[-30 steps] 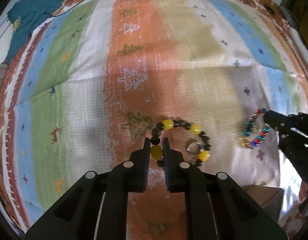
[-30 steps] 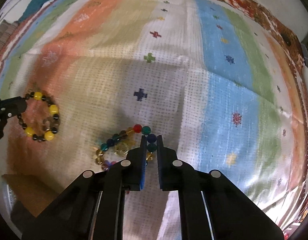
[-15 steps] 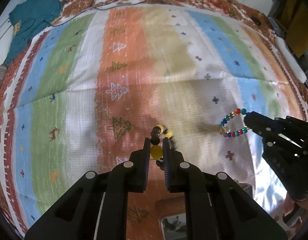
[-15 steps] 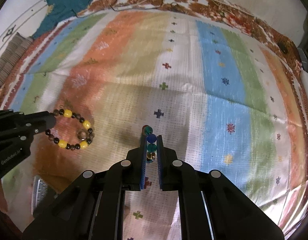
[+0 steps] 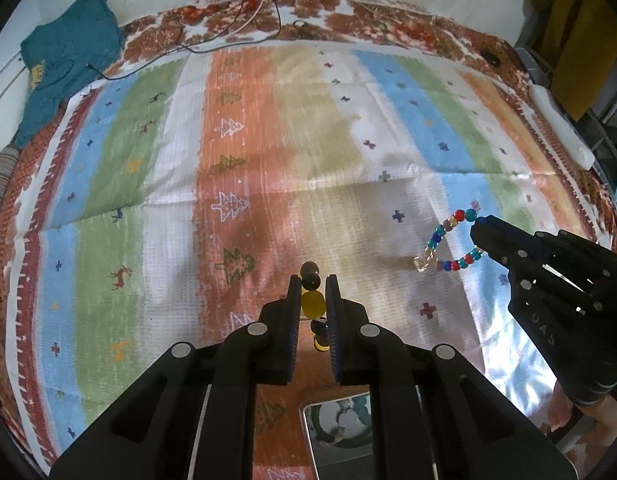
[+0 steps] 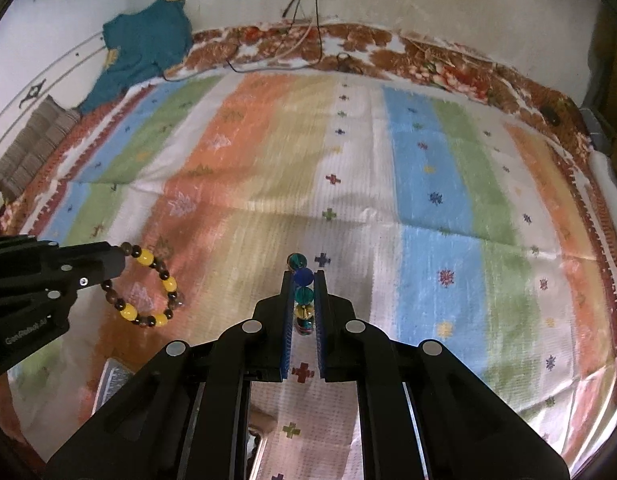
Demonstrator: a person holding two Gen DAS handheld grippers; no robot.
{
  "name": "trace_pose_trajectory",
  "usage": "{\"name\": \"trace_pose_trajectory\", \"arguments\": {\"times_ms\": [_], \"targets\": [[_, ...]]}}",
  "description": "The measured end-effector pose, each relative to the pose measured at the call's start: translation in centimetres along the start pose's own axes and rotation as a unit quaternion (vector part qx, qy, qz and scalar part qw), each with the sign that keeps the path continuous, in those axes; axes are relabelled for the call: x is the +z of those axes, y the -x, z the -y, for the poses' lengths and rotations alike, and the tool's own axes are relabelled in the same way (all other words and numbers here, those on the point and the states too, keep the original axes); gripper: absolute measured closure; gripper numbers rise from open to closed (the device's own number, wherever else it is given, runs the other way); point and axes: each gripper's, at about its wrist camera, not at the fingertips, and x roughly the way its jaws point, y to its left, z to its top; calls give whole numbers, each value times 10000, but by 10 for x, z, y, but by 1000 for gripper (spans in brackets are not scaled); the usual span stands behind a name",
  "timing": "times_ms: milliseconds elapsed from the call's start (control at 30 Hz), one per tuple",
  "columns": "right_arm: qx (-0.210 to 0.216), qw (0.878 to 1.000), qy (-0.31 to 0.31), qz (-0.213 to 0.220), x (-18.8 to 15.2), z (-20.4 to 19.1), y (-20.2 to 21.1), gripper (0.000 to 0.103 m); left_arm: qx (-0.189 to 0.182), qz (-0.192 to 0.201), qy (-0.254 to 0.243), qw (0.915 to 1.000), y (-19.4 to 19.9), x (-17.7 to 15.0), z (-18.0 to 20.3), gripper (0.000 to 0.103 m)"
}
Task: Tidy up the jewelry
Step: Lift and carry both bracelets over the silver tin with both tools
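Observation:
A yellow-and-brown bead bracelet point(image 5: 312, 302) hangs edge-on between the pads of my left gripper point(image 5: 312, 280), which is shut on it; the right wrist view shows the same bracelet point(image 6: 148, 292) as a loop dangling from the left gripper point(image 6: 116, 264). My right gripper point(image 6: 302, 276) is shut on a multicoloured bead bracelet point(image 6: 302, 294). In the left wrist view that bracelet point(image 5: 448, 244) hangs as a loop from the right gripper point(image 5: 478, 226), with a small clear charm at its low end. Both bracelets are lifted off the striped blanket point(image 5: 268, 128).
A teal garment point(image 5: 64, 56) lies at the blanket's far left corner, with cables point(image 5: 244, 20) along the far edge by the wall. A shiny tray or box point(image 5: 336, 432) shows below the left gripper. A folded striped cloth point(image 6: 32, 144) lies at the left.
Both grippers have risen, lifting their bracelets off the blanket. The bracelets lay flat a second ago and now hang in the air. More of the far wall and bed edge has come into view.

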Motion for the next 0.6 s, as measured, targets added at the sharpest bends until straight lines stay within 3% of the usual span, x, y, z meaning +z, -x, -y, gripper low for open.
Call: {"name": "trace_pose_trajectory", "arguments": {"times_ms": [300,600], "targets": [[116,9983,188,545,-6,-18,38,93,-137,352,-12,9993,30,-9,5,91],[209,9964,212,791,-19,-27,62,93,-210,589,-156,9979,56,-26,16,91]]}}
